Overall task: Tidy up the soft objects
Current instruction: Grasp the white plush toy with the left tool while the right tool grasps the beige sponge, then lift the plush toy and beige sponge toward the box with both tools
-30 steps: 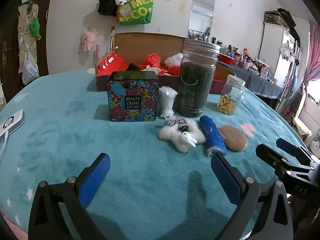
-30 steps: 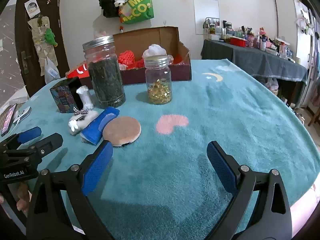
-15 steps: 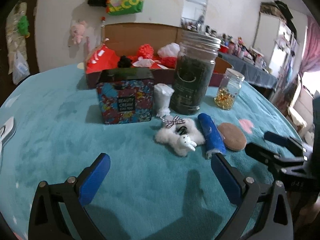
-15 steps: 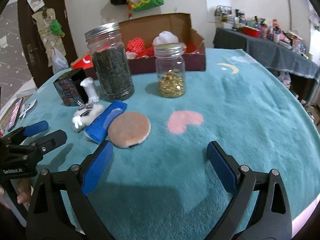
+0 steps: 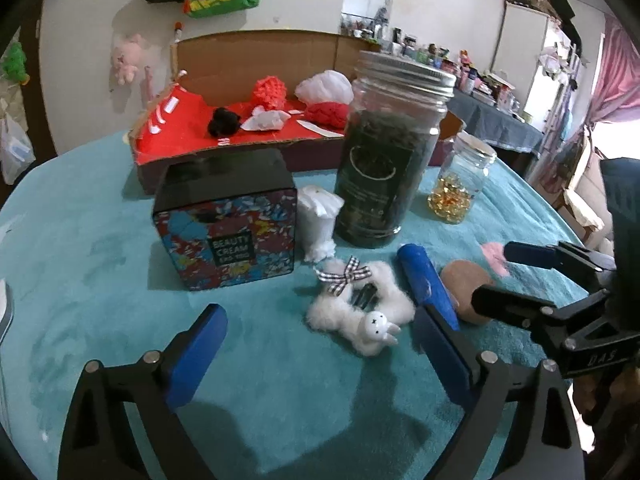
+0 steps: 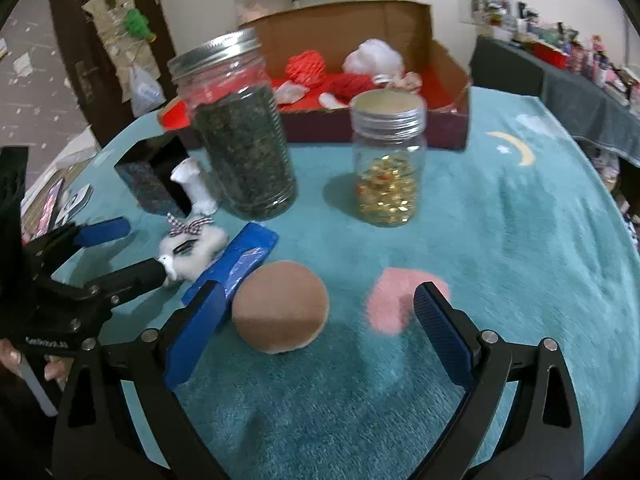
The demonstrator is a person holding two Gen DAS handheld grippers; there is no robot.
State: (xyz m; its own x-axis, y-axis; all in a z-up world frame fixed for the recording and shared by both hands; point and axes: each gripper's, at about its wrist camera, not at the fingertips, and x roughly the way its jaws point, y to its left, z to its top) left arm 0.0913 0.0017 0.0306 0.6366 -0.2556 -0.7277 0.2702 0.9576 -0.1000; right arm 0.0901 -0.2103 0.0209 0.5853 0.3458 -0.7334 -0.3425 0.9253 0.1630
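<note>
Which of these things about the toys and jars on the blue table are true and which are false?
1. The fluffy white bunny lies on the table beside the blue roll. True.
2. The right gripper is squeezing the round tan puff. False: it is open and the puff lies on the table.
3. The big jar has a metal lid on. True.
4. The small jar is empty. False: it holds golden bits.
5. The left gripper holds the bunny. False: it is open and holds nothing.
</note>
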